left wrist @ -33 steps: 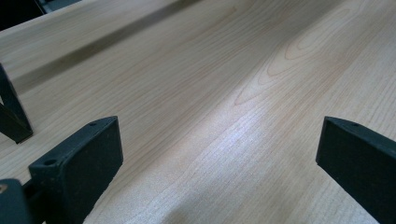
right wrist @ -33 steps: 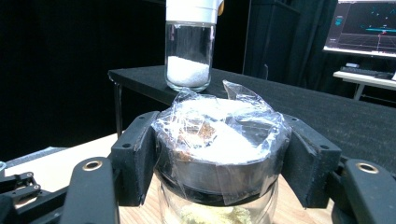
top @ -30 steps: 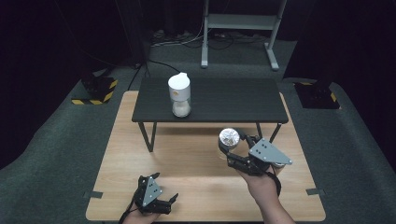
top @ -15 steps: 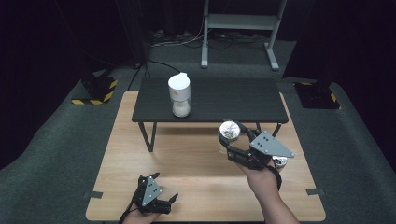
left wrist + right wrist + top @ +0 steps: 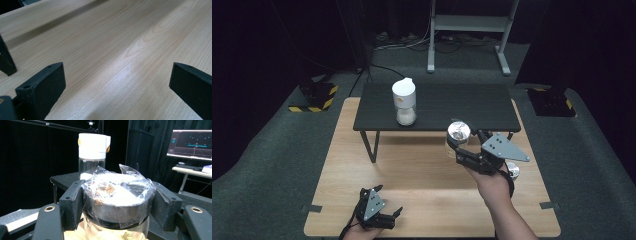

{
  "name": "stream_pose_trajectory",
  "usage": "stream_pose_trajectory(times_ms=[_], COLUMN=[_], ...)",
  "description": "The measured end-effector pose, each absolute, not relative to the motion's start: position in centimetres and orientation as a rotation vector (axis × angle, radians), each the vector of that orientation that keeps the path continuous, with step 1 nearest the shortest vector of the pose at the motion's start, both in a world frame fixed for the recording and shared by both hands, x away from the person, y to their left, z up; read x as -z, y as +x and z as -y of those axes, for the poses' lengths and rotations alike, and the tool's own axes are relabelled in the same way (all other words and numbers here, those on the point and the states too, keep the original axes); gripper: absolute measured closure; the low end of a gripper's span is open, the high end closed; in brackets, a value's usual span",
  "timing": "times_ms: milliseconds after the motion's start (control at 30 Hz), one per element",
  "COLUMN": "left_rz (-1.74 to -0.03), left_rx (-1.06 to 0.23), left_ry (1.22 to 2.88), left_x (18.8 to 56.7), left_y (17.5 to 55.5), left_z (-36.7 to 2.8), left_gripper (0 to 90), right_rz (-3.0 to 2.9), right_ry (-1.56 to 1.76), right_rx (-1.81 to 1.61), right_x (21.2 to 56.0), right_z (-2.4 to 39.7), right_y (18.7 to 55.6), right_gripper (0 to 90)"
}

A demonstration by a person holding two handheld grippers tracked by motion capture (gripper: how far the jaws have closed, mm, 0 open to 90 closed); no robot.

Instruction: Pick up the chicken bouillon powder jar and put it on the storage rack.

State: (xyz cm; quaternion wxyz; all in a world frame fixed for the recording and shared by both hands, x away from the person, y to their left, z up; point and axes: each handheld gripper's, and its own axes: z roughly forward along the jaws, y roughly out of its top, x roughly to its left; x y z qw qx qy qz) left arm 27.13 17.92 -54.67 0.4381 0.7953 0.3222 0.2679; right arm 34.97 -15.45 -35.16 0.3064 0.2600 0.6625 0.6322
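Two desks are sitting in front of us. We are looking first at the big wooden desk [image 5: 412, 175], pale and smooth. On its far half a smaller black desk [image 5: 447, 102] is standing on thin legs. A tall clear jar with a white lid [image 5: 404, 102] is standing upright on the black desk, near its left end, with white stuff in the bottom.

We are holding the right tongs [image 5: 458, 145] up above the wooden desk, just in front of the black desk's near edge. They are pinching a small glass jar [image 5: 457, 137]. In the right gripper view the two black jaws are pressing on both sides of the small glass jar [image 5: 117, 202] at its dark lid, and crinkly clear wrap is covering the top. The jar is hanging in the air, off the wood. We are seeing the tall jar with the white lid [image 5: 93, 155] behind it, well apart from it. A small shiny round thing [image 5: 512, 170] is lying on the wood just beside our right hand; we cannot tell what it is.

We are resting the left tongs [image 5: 387, 202] low at the near edge of the wooden desk. Their jaws are spread wide apart with just bare wood between them.
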Motion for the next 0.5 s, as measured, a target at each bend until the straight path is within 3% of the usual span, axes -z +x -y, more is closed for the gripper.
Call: stream_pose_trajectory(times_ms=[500], left_rz=[-0.798], left_rx=[-0.659], left_ry=[1.969], left_x=[54.7], left_y=[27.1], left_z=[-18.0], left_gripper=[0.7], right_rz=[-1.715], right_ry=[0.685], right_rx=[-1.681], right_x=[33.7], right_z=[15.1], right_y=[36.0], right_gripper=[33.9])
